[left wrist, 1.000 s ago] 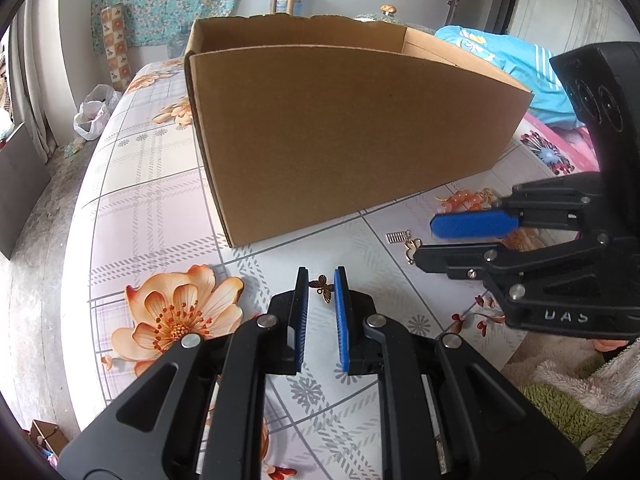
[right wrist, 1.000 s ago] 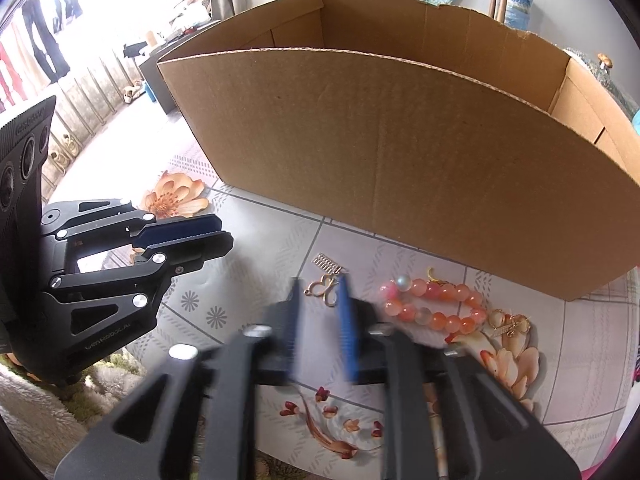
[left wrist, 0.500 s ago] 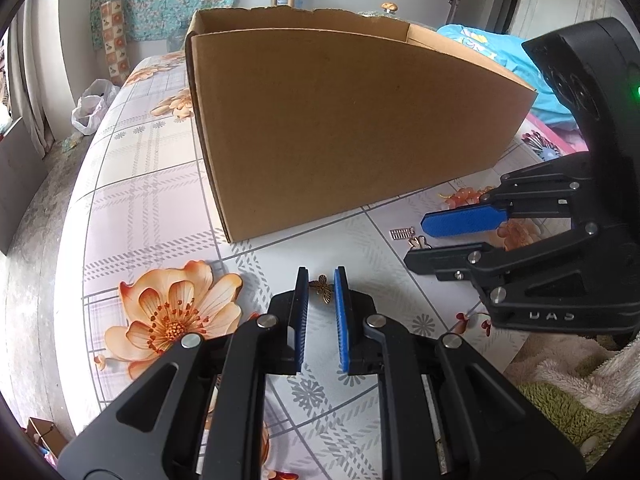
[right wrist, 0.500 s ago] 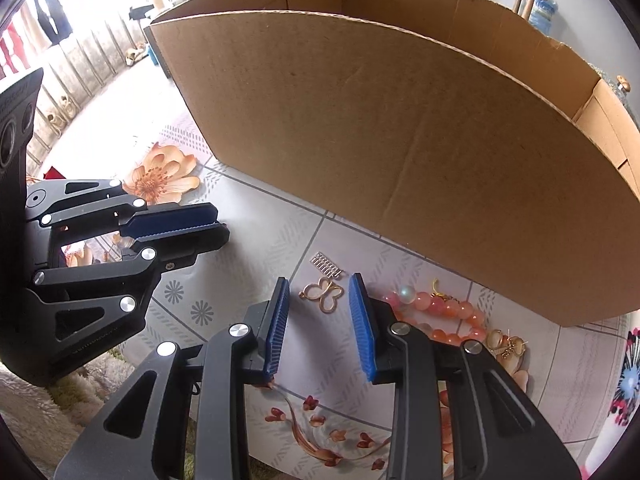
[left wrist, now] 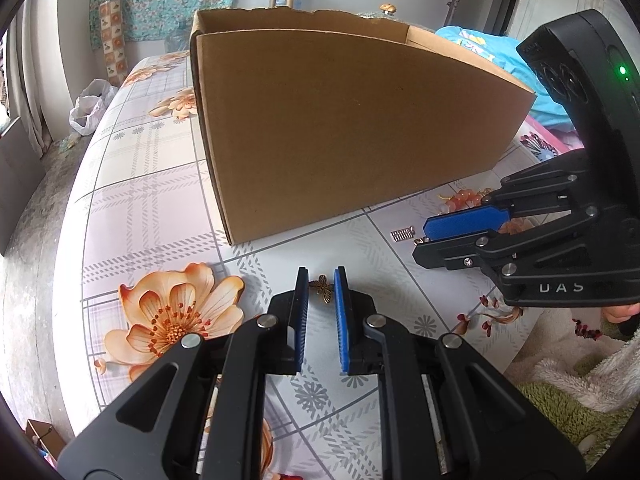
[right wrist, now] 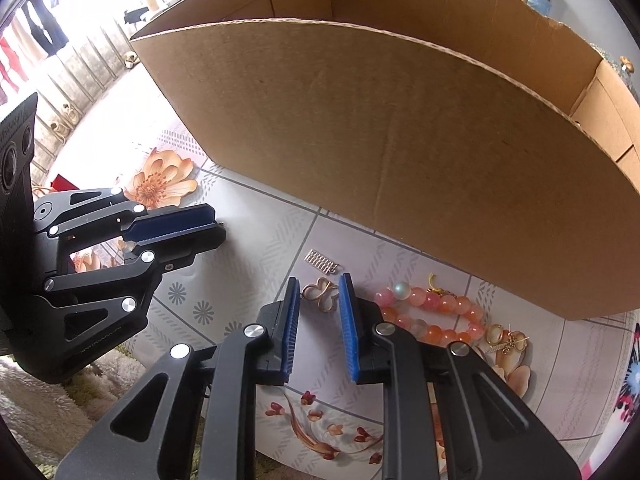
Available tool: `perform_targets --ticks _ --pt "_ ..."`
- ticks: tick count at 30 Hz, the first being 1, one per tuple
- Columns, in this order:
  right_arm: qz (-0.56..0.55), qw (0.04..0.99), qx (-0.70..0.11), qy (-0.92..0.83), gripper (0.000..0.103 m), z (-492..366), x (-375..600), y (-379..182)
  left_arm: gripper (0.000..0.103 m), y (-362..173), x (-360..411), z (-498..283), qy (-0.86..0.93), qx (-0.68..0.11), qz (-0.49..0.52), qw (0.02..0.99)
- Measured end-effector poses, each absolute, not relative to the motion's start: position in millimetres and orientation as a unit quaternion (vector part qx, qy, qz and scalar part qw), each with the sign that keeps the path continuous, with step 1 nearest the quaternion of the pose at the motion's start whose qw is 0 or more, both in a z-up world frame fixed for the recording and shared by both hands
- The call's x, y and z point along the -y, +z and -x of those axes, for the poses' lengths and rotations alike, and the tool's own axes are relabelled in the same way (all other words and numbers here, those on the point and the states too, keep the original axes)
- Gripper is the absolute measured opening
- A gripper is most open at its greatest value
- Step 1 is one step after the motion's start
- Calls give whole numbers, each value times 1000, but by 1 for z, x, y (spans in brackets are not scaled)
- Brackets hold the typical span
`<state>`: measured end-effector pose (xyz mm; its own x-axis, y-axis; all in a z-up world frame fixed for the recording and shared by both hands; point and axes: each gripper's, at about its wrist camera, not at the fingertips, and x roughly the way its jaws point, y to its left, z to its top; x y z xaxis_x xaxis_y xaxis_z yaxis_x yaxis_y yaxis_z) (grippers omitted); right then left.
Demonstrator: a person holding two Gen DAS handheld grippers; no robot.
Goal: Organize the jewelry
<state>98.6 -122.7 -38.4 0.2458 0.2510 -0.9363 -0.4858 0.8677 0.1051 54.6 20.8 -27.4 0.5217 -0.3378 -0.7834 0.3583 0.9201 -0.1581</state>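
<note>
Since a second ago our right gripper (right wrist: 319, 294) has dropped closer over the gold butterfly charm (right wrist: 321, 295), its jaws closing with the charm between the blue pads, not yet pinched. Our left gripper (left wrist: 321, 287) holds narrow around a small bronze butterfly (left wrist: 323, 288); contact we cannot tell. Both lie on the floral tablecloth (left wrist: 152, 200) near the cardboard box (left wrist: 352, 128), a silver comb charm (right wrist: 321, 261) just beyond, a pink bead bracelet (right wrist: 430, 314) to the right.
</note>
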Motion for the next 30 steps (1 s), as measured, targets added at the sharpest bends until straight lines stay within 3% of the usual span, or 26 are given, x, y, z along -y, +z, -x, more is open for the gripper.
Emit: perform_targets --ticks 12,22,26,30 --pt "79 799 -540 253 20 -84 142 -9 12 -10 -21 -43 -207 -432 -19 878" --pt "42 857 -414 303 20 -63 178 80 12 77 -24 -21 -250 -350 -2 903" --pt "34 878 -369 302 20 -84 194 111 12 109 -24 -41 -264 -330 -1 906" --pt "5 855 -412 314 20 -148 185 105 12 112 -13 -94 -244 -360 -19 900"
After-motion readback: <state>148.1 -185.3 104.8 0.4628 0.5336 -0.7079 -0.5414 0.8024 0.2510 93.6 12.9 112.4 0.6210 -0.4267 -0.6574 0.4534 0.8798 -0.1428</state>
